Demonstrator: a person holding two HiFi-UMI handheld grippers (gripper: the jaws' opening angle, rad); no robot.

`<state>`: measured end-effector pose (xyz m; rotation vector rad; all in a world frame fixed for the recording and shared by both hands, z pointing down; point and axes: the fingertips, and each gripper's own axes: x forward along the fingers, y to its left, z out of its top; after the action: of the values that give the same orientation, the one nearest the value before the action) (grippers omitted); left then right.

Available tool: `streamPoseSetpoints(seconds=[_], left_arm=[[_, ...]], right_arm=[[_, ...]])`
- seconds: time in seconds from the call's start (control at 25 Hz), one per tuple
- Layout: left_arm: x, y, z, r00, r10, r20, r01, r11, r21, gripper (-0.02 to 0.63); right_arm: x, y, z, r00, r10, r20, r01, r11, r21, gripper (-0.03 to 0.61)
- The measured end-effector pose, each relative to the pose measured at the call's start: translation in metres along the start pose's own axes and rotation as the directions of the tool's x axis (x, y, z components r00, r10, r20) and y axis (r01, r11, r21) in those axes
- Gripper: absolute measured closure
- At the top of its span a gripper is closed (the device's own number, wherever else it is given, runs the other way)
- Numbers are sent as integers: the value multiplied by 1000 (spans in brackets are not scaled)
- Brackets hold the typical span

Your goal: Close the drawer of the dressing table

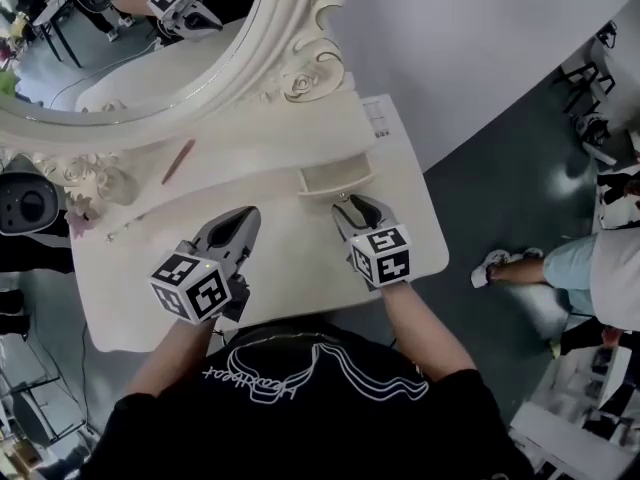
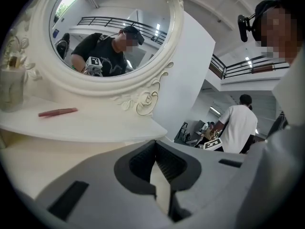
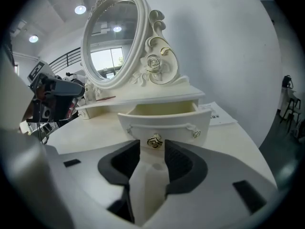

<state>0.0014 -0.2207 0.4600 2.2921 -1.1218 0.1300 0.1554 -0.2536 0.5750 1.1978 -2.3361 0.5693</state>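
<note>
Your released right tongs (image 3: 152,150) square up to the gold knob (image 3: 154,140) of the open drawer (image 3: 164,120) at their twelve o'clock, seemingly to push it shut, while your clenched, empty left tongs (image 2: 155,144) wait over the table (image 1: 300,258) at nine o'clock.

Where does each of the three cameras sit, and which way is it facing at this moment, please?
Head view: on the person's head, looking steeply down at the dressing table; both forearms, the left gripper and the right gripper show.
Left gripper view: on the left gripper, facing the mirror; its closed jaws show.
Right gripper view: on the right gripper, facing the open drawer; its parted jaws show, just short of the knob.
Shared: the head and right gripper views both show the drawer.
</note>
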Motion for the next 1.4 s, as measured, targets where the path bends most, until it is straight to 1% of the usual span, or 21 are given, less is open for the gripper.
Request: streamPoseSetpoints(seconds=[0.24,0.36,1.08,1.4], left_arm=[[3,5,-4,1000,20,15,-20,999,-32,612],[1,8,-6,1000,26,15,-26,999,-33,612],[2,11,-15,1000,26,7,-26,998,-52,612],[0,15,-14,1000,28,8,-27,998,-64,612]], right_arm=[[3,-5,-2,1000,-11,-8,11,1000,-1,448],[5,-4,-2,1000,-14,-4,14,1000,-1,468],[5,-4,-1,1000,-19,0,19,1000,13,472],[6,-4,6,1000,-16,5,16,1000,22,472]])
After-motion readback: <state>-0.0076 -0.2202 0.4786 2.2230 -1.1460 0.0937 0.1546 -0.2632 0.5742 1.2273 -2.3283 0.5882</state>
